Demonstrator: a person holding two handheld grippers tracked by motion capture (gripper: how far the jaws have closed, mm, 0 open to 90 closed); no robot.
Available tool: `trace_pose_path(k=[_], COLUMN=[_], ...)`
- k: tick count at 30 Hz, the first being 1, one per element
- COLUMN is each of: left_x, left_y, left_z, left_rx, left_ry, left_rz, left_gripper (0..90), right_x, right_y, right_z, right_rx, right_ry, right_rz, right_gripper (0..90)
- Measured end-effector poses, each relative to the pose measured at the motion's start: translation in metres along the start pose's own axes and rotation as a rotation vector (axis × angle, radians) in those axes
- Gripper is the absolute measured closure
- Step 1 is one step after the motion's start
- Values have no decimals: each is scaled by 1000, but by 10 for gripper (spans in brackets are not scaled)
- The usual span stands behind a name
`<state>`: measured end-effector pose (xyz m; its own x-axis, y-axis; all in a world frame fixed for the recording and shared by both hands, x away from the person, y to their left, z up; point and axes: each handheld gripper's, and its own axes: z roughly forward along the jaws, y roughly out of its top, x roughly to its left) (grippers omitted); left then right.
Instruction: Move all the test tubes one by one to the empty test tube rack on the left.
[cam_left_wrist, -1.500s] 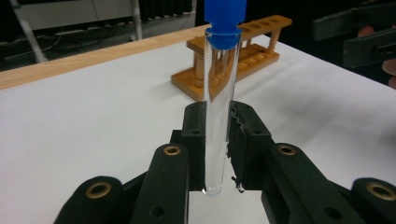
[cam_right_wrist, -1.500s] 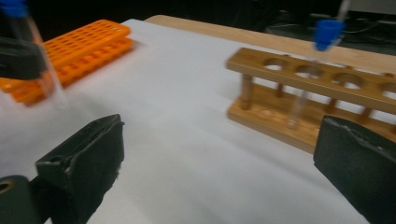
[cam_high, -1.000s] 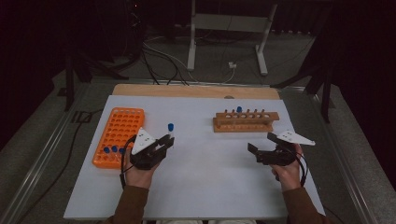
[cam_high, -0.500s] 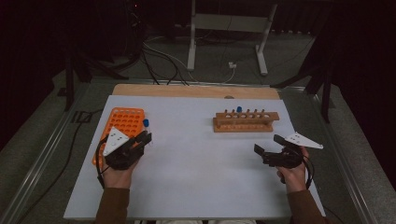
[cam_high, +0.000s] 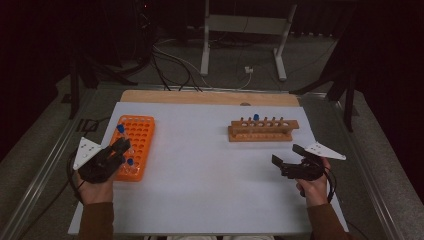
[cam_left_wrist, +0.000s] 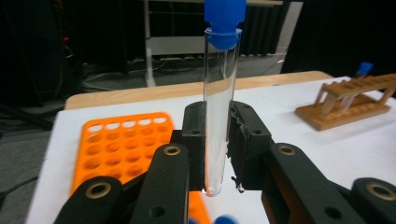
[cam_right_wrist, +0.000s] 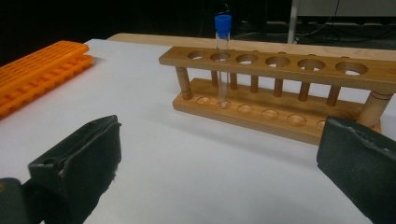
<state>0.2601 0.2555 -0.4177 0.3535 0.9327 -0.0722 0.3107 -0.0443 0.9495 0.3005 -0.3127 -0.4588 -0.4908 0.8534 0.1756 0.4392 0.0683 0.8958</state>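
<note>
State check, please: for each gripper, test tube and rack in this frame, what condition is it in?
Left gripper: shut on a test tube.
Held test tube: upright between the fingers, blue cap on, looks empty.
Right gripper: open, nothing between its fingers.
Orange rack: flat on the table, some capped tubes at its near end.
Wooden rack: upright, one blue-capped tube standing in it, other holes free.

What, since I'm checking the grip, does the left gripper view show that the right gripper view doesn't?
Left gripper view: the left tongs shut on an upright, blue-capped held tube, close up, with the orange rack's holes seen from above. Right gripper view: the right tongs open with nothing between them, and the wooden rack's six top holes, the racked tube in the second from left. Both: orange rack, wooden rack, racked tube, white sheet.
</note>
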Motion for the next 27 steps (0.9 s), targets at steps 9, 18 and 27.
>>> trace_pose_path(k=[9, 18, 27], left_x=[18, 26, 31], left_y=[-10, -23, -37], left_z=[-9, -14, -15], left_rx=[-1, 15, 53], left_ry=[74, 119, 134], left_rz=[-19, -42, -53], left_gripper=[783, 782, 782], right_x=[2, 2, 1], right_y=[0, 0, -1], right_z=[0, 0, 0], right_rx=[1, 1, 3], right_ry=[7, 14, 17], right_rz=[-4, -4, 0], right_gripper=[2, 2, 2])
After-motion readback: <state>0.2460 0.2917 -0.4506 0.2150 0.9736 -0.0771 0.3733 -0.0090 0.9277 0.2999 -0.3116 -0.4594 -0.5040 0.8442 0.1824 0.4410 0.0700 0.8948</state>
